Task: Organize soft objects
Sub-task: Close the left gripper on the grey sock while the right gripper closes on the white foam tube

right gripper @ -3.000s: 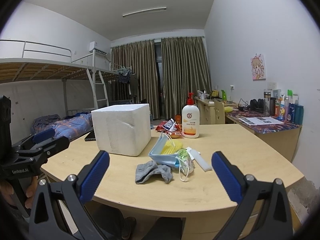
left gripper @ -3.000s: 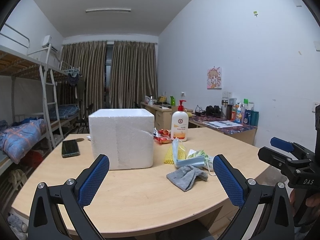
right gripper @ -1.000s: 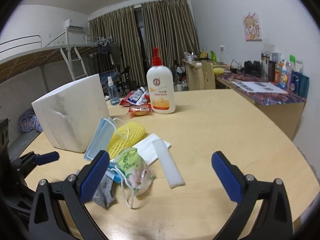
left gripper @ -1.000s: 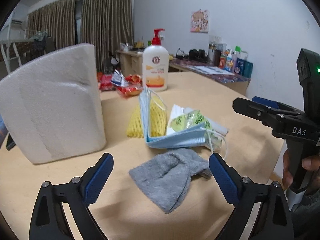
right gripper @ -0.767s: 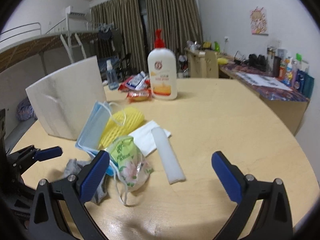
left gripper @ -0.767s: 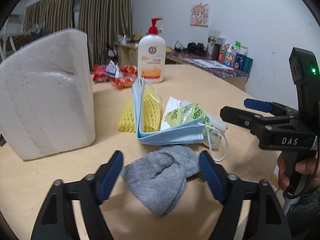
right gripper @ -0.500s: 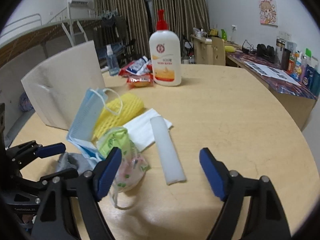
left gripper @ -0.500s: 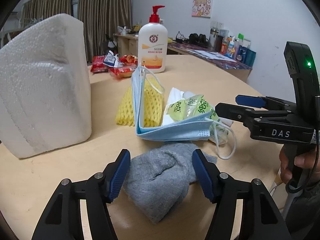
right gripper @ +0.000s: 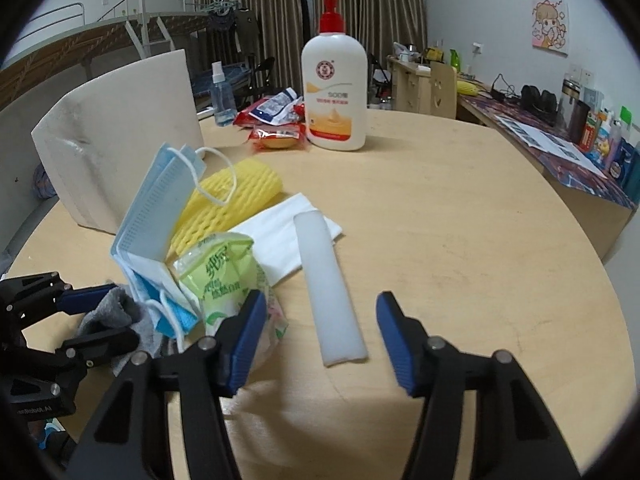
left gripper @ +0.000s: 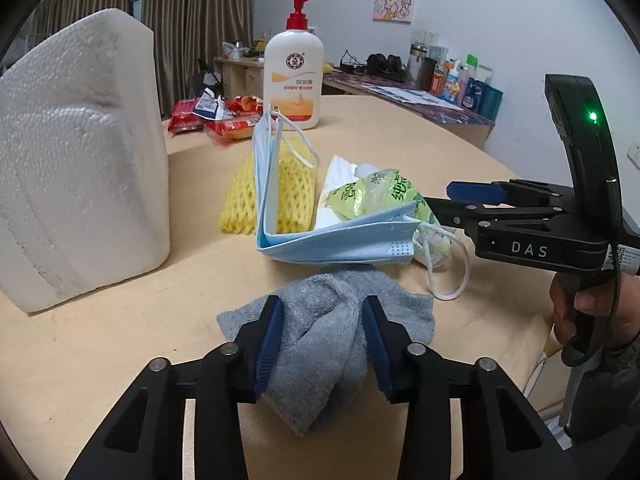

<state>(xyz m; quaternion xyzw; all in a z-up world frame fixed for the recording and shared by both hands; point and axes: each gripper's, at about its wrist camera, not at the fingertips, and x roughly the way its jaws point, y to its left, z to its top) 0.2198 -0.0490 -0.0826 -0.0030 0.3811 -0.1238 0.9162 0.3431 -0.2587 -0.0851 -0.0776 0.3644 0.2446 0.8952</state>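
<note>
Both grippers dropped closer; left gripper (left gripper: pixel 323 334) closing on grey sock (left gripper: pixel 328 320), right gripper (right gripper: pixel 318 334) narrowing around foam strip (right gripper: pixel 328 284); mask (left gripper: pixel 320 236) behind.

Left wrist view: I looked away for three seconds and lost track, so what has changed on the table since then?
Both grippers came down from above the table edge to the pile. The left gripper is closing around the grey sock; the right gripper is closing astride the white foam strip, not touching it. The foam box, mask and lotion bottle stayed put.

"DAS" on right gripper (left gripper: pixel 474 200); "SOD" on lotion bottle (left gripper: pixel 294 76).
</note>
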